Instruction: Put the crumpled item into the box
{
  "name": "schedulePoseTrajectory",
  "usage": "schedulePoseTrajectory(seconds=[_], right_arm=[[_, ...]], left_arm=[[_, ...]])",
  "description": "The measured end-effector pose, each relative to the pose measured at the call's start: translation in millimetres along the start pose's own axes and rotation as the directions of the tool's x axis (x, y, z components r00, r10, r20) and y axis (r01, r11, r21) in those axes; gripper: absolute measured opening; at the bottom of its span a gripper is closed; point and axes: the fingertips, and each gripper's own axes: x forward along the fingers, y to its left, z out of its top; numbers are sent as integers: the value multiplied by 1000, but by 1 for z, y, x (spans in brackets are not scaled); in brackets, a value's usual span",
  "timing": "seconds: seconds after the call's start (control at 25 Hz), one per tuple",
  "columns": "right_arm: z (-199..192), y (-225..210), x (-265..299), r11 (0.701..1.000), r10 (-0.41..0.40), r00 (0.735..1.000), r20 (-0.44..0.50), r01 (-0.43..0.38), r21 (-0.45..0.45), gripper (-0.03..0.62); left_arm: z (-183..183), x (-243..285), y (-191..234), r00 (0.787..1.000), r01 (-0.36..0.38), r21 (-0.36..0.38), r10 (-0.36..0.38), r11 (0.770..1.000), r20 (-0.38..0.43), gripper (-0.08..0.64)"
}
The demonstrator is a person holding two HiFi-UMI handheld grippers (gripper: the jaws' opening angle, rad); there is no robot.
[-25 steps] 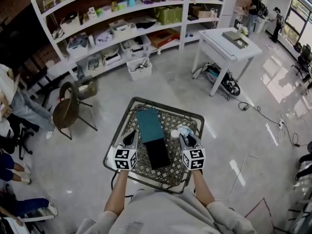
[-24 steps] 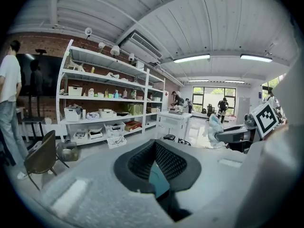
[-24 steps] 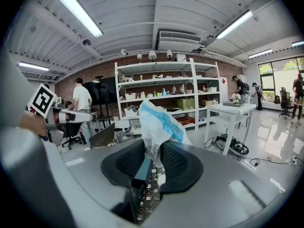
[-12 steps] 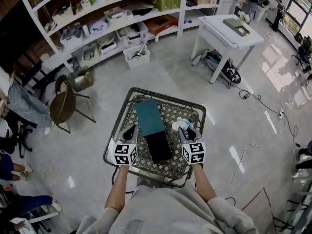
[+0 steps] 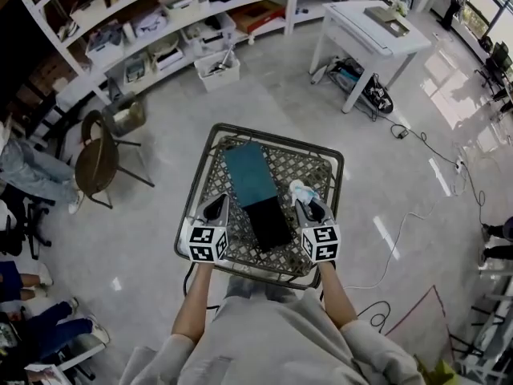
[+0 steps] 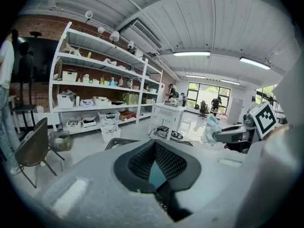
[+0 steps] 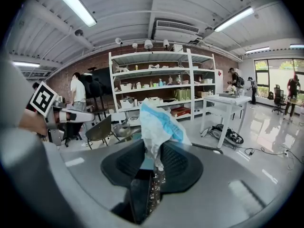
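Observation:
A crumpled white and blue item (image 5: 298, 189) (image 7: 159, 122) is pinched in my right gripper (image 5: 309, 207) (image 7: 154, 163), which is shut on it. It hangs over the right side of the mesh table (image 5: 321, 147). It also shows at the right of the left gripper view as the item (image 6: 211, 127). The box lies in the table's middle, its teal lid (image 5: 247, 175) folded back and its black inside (image 5: 268, 223) just left of the right gripper. My left gripper (image 5: 215, 209) (image 6: 156, 172) hovers at the box's left side, its jaws together with nothing in them.
A brown chair (image 5: 96, 163) stands left of the table. Behind it is a white bin (image 5: 218, 69), with shelves (image 5: 160, 30) along the back wall. A white table (image 5: 369, 26) is at the back right. Cables (image 5: 417, 147) trail on the floor to the right.
The head view has shifted, so the room has slid up the picture. Both grippers keep about the same places over the table, and the crumpled item stays in the right one.

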Motion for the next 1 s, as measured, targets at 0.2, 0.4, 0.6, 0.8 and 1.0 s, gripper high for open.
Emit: schedulePoseTrajectory(seconds=[0.2,0.4,0.6,0.8,1.0], right_arm=[[-26,13,-1,1000,-1,999,-42,1,14,101],[-50,23,-1,1000,8,996,-93,-6,26,101],[-77,35,0,999,34,990,-134,-29,35,101],[-95,49,4,998,57,982,-178,-49,49,101],[-119,60,8,996,84,971,-223,-74,53,101]], left_arm=[[-23,-5,4,999,13,-9,-13,1000,-34,6],[-40,-8,5,997,20,-22,-22,1000,-67,6],[-64,-12,2,995,22,-35,-25,999,-101,6],[-84,-15,8,990,16,-56,-24,998,-137,6],[-107,-15,8,986,11,-80,-24,997,-166,6]])
